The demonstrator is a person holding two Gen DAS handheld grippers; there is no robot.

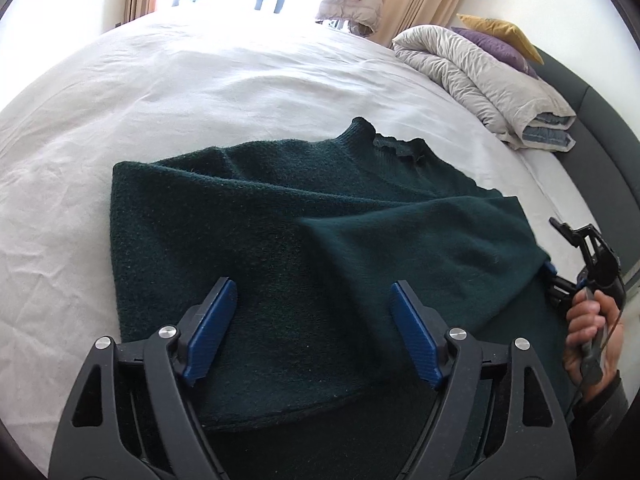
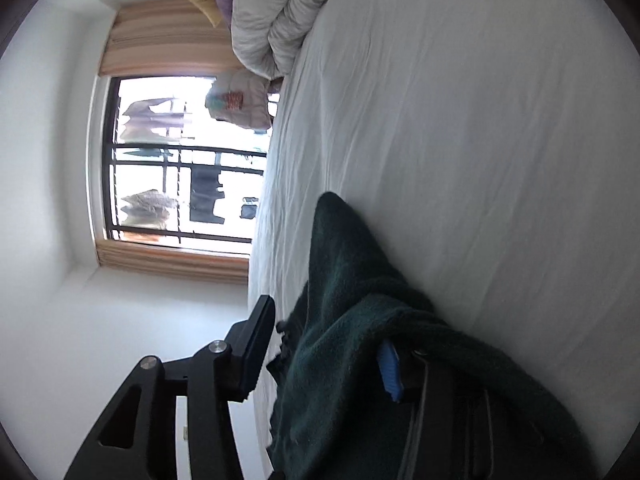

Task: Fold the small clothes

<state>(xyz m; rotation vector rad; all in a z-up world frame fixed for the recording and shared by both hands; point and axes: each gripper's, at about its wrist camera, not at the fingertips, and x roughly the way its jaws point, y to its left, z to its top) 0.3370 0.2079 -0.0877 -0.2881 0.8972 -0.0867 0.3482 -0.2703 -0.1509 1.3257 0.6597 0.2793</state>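
Observation:
A dark green knit sweater [image 1: 280,220] lies on the white bed sheet [image 1: 160,92], collar toward the window, with its right side folded over the body. My left gripper [image 1: 312,324] is open and empty, hovering just above the sweater's lower part. My right gripper [image 1: 560,280] is at the sweater's right edge, held in a hand. In the right wrist view my right gripper [image 2: 324,356] is rolled sideways with jaws wide apart, and sweater fabric [image 2: 352,320] drapes between them and over the blue-padded finger [image 2: 390,372].
A folded grey duvet [image 1: 480,76] with purple and yellow pillows [image 1: 500,36] sits at the bed's far right by a dark headboard [image 1: 592,128]. A window with curtains [image 2: 176,160] lies beyond the bed.

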